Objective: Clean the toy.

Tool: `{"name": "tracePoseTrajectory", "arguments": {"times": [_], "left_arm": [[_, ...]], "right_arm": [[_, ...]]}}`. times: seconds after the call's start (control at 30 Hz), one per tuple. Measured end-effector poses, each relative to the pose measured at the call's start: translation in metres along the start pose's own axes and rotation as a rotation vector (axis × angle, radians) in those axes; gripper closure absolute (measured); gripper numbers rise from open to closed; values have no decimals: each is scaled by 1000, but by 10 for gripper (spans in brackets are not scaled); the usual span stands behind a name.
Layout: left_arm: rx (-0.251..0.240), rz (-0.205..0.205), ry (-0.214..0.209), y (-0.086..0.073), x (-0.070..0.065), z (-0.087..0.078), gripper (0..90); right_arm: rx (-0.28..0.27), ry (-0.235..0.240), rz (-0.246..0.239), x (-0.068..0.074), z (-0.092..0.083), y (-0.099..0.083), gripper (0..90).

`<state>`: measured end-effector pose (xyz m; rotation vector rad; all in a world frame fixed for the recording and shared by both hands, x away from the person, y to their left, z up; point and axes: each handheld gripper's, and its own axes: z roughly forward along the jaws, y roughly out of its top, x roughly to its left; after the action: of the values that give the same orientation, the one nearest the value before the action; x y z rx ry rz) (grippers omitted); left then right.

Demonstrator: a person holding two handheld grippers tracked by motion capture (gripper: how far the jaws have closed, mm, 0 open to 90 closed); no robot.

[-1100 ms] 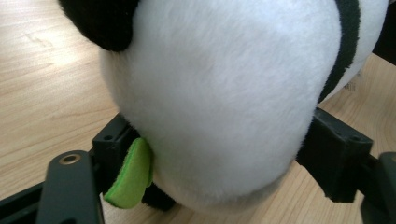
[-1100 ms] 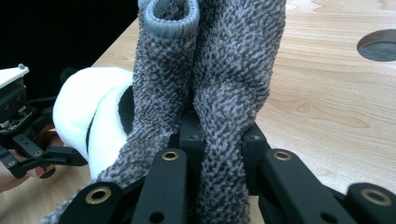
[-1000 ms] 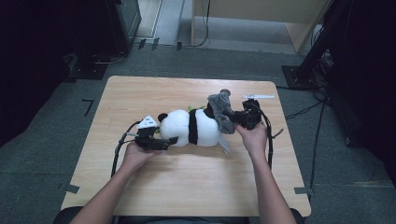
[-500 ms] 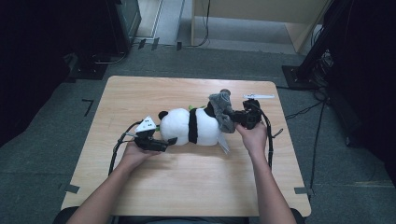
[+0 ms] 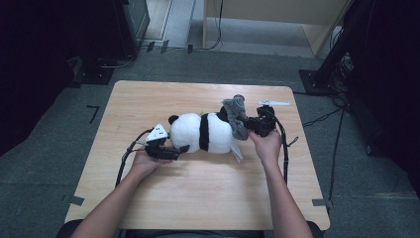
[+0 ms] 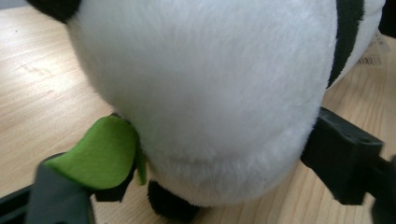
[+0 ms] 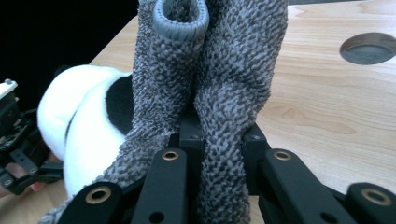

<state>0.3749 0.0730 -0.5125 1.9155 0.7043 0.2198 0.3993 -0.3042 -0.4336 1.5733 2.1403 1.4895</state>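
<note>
A slip is the main risk: the grey sock (image 7: 219, 88) is pinched only at a fold, so a hard tug against the plush could pull it free of the right gripper (image 7: 219, 154) or bunch it instead of sliding along the toy. The panda toy (image 5: 203, 131) lies on its side mid-table (image 5: 148, 198) and could roll, since it is braced rather than clamped. The left gripper (image 6: 187, 186) is set wide, its 2 jaws flanking the panda's white head with a green felt leaf (image 6: 100, 154) at 1 jaw; its jaws have just been closing slightly. The right gripper is closed tight on the sock, at the panda's rear end.
</note>
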Motion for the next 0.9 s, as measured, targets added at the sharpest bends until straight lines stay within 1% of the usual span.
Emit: {"name": "tracePoseTrajectory", "arguments": {"times": [0.1, 0.17, 0.2, 0.27, 0.33, 0.43, 0.5, 0.53, 0.6, 0.63, 0.67, 0.73, 0.83, 0.9], "left_arm": [[4, -23, 8, 1, 0, 0, 232], [10, -31, 15, 1, 0, -1, 257], [10, -32, 19, 2, 0, -1, 273], [8, -40, 21, 2, 0, -1, 292], [5, -60, 20, 2, 1, -1, 300], [10, -81, 26, 3, 2, -1, 319], [14, -90, 30, 4, 2, -1, 337], [16, -96, 31, 5, 2, -1, 343], [18, -111, 34, 5, 2, -1, 350], [19, -117, 34, 6, 2, -1, 354], [21, -134, 34, 7, 2, -1, 356], [26, -157, 35, 8, 2, -2, 361], [31, -159, 36, 9, 1, -2, 366], [34, -165, 35, 10, 0, -2, 367]], "right_arm": [[-3, -21, 1, -2, 2, -1, 781], [-5, -16, 8, -3, 2, -2, 781], [-13, -13, 4, -3, 2, -2, 781], [-14, -22, -5, -2, 2, -1, 781], [-14, -41, -12, -2, 3, -2, 781], [-18, -56, -15, -3, 2, -1, 780], [-48, -46, -16, -2, -5, 1, 781], [-60, -49, -26, 0, -9, 3, 781], [-71, -48, -43, 8, -16, 8, 781], [-76, -47, -61, 14, -20, 11, 781], [-83, -44, -71, 18, -23, 12, 781], [-102, -22, -100, 31, -28, 17, 781], [-97, 6, -142, 49, -28, 20, 781], [-86, 31, -175, 66, -23, 21, 781]]}}
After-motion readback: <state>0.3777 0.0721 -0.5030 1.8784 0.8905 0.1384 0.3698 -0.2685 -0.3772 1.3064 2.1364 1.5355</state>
